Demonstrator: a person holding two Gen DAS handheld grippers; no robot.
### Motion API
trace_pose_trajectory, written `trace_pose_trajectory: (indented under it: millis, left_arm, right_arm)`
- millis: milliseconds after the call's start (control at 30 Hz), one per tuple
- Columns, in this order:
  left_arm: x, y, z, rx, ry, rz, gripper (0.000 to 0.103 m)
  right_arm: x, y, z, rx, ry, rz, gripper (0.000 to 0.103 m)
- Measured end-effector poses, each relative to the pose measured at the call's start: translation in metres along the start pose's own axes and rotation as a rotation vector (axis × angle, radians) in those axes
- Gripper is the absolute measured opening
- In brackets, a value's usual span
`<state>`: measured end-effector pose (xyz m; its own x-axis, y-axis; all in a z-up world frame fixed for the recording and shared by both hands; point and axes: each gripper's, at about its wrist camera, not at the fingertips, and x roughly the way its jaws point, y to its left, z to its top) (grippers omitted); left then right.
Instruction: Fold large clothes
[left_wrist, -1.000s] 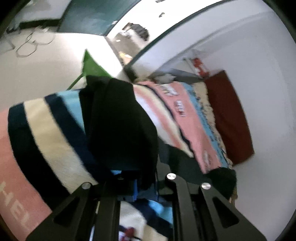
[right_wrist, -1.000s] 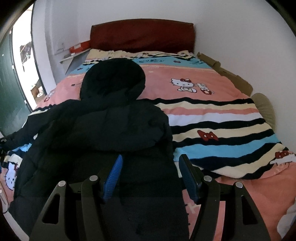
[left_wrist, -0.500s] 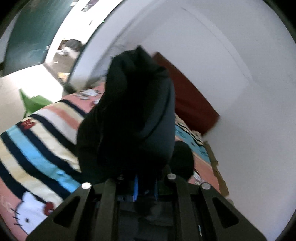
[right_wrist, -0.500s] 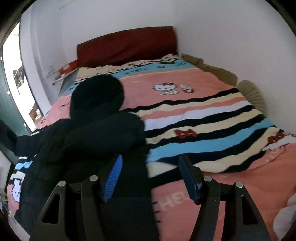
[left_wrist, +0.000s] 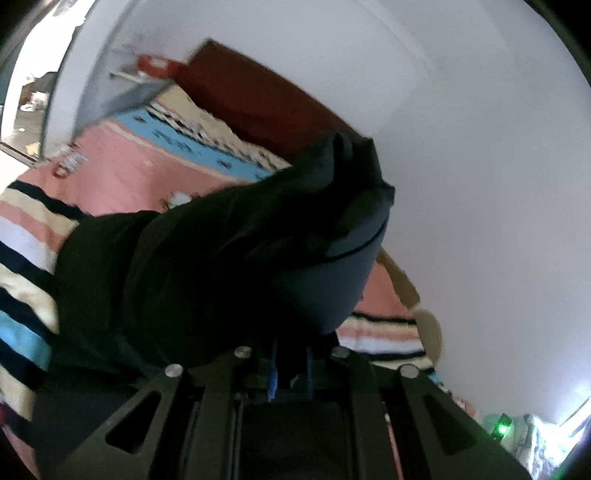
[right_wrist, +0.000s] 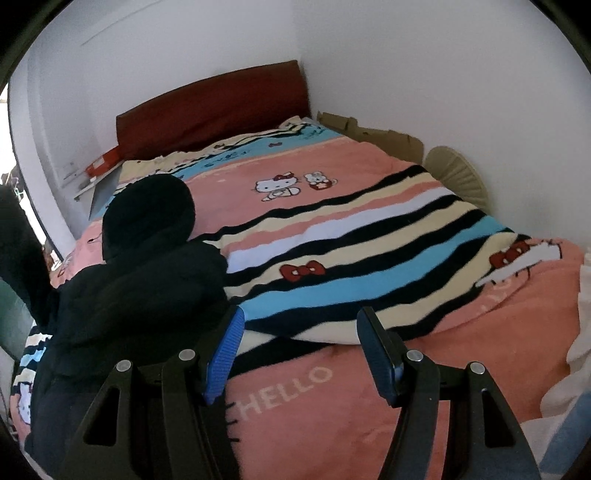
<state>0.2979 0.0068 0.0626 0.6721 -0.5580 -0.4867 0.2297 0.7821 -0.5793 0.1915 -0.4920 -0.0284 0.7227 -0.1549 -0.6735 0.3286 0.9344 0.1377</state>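
Black hooded puffer jacket (right_wrist: 140, 280) lies along the left side of the bed's pink, striped cartoon-cat blanket (right_wrist: 369, 236), one sleeve (left_wrist: 229, 251) lifted off it. Left gripper (left_wrist: 291, 373) has its jaws pinching that sleeve; right gripper (right_wrist: 299, 350) hovers with jaws spread, holding nothing.

The black jacket (left_wrist: 229, 266) bunches over the left gripper (left_wrist: 291, 373), hiding its fingertips and much of the blanket (left_wrist: 122, 173). The right-wrist view's left edge cuts off the jacket (right_wrist: 122, 295). The left view is motion-blurred.
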Motion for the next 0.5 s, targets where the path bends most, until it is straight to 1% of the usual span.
trace_pose_trajectory:
  millis: [133, 267, 333, 400, 500]
  left_arm:
    - [0.054, -0.021, -0.03, 0.022, 0.093, 0.008, 0.01]
    - [0.11, -0.03, -0.066, 0.082, 0.193, 0.091, 0.01]
    - [0.132, -0.023, -0.085, 0.091, 0.241, 0.133, 0.01]
    - [0.152, -0.022, -0.1, 0.104, 0.284, 0.176, 0.011]
    - [0.166, -0.028, -0.115, 0.147, 0.325, 0.215, 0.014]
  right_arm:
    - [0.004, -0.01, -0.006, 0.022, 0.005, -0.001, 0.063]
    - [0.008, -0.018, -0.013, 0.044, 0.018, -0.002, 0.063]
    - [0.01, -0.02, -0.017, 0.05, 0.027, -0.003, 0.063]
    - [0.011, -0.021, -0.023, 0.058, 0.039, -0.001, 0.063]
    - [0.011, -0.019, -0.027, 0.063, 0.051, 0.007, 0.063]
